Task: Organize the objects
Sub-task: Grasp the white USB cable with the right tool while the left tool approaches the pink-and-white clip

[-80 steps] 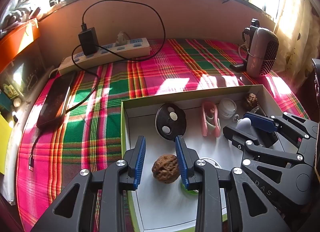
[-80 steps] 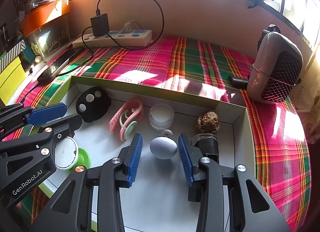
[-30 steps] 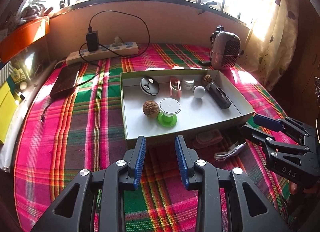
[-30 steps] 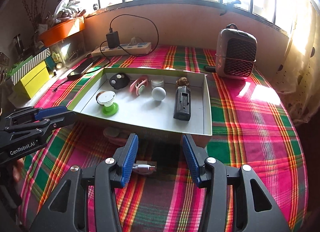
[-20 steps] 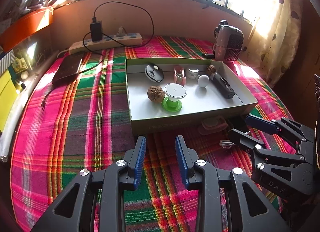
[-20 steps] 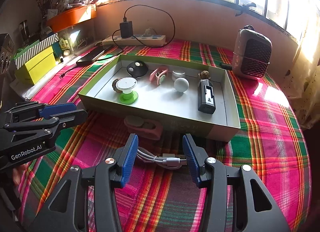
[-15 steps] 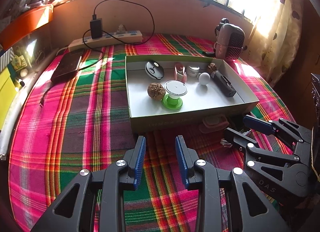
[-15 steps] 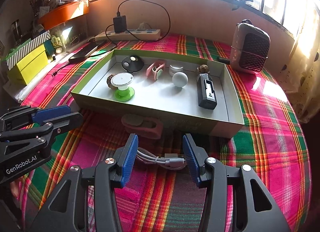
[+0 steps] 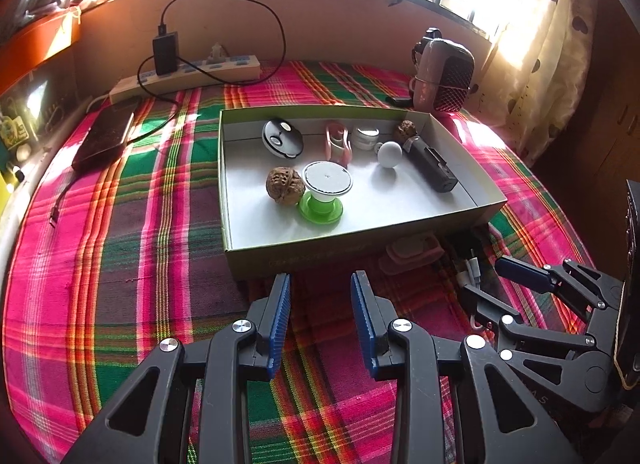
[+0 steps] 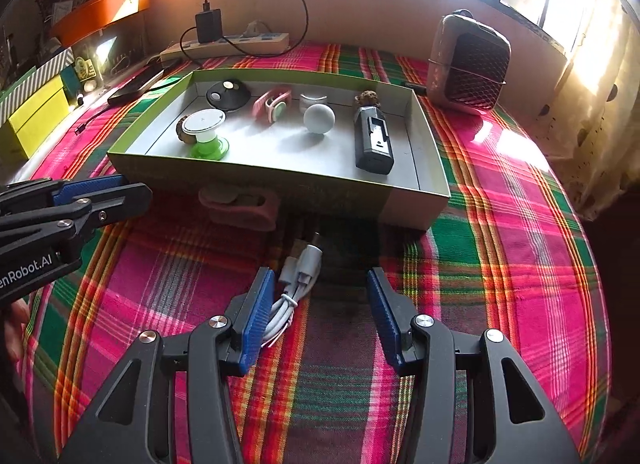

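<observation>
An open box (image 9: pixel 484 199) (image 10: pixel 424 191) on the plaid cloth holds a walnut (image 9: pixel 283 185), a white-topped green stand (image 9: pixel 326 191) (image 10: pixel 206 131), a white ball (image 9: pixel 390 153) (image 10: pixel 319 118), a black device (image 9: pixel 432 167) (image 10: pixel 374 139), a black disc (image 9: pixel 282 137), a pink clip and a small jar. In front of the box lie a pink case (image 9: pixel 408 254) (image 10: pixel 240 201) and a coiled white cable (image 10: pixel 294 284). My right gripper (image 10: pixel 320 300) is open, the cable just inside its left finger. My left gripper (image 9: pixel 320 300) is open and empty before the box.
A power strip (image 9: pixel 188 77) with a charger and a dark phone (image 9: pixel 106 137) lie at the back left. A small heater (image 9: pixel 444 71) (image 10: pixel 468 67) stands at the back right. Yellow boxes (image 10: pixel 32 115) sit at the far left edge.
Both grippers have pulled back out of the box, leaving walnut and ball inside. The right gripper has since come down around the white cable, which now lies lengthwise between its fingers.
</observation>
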Demonstrator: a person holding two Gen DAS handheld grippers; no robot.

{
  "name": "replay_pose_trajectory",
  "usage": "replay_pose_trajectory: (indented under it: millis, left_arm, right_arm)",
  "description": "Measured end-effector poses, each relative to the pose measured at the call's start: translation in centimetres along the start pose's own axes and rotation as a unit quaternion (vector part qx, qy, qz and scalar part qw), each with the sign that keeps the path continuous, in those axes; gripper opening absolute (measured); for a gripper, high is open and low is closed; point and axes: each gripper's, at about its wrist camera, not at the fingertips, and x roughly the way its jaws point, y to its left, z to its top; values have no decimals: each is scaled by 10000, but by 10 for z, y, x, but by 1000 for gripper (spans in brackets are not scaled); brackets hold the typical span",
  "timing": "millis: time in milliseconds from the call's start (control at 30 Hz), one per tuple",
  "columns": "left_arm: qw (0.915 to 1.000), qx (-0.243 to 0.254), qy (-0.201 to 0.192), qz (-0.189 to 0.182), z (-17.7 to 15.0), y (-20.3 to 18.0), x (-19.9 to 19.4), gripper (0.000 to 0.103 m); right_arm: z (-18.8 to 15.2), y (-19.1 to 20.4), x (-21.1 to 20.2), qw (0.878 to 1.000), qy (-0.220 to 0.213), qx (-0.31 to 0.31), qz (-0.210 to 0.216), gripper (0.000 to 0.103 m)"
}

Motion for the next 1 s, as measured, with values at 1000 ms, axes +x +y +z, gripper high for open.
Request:
replay_pose_trajectory:
  millis: [1000]
  left_arm:
    - [9945,650,100,-815,14,-38,19,34]
  right_arm:
    - [1,-24,6,9985,-114,-120,526,21]
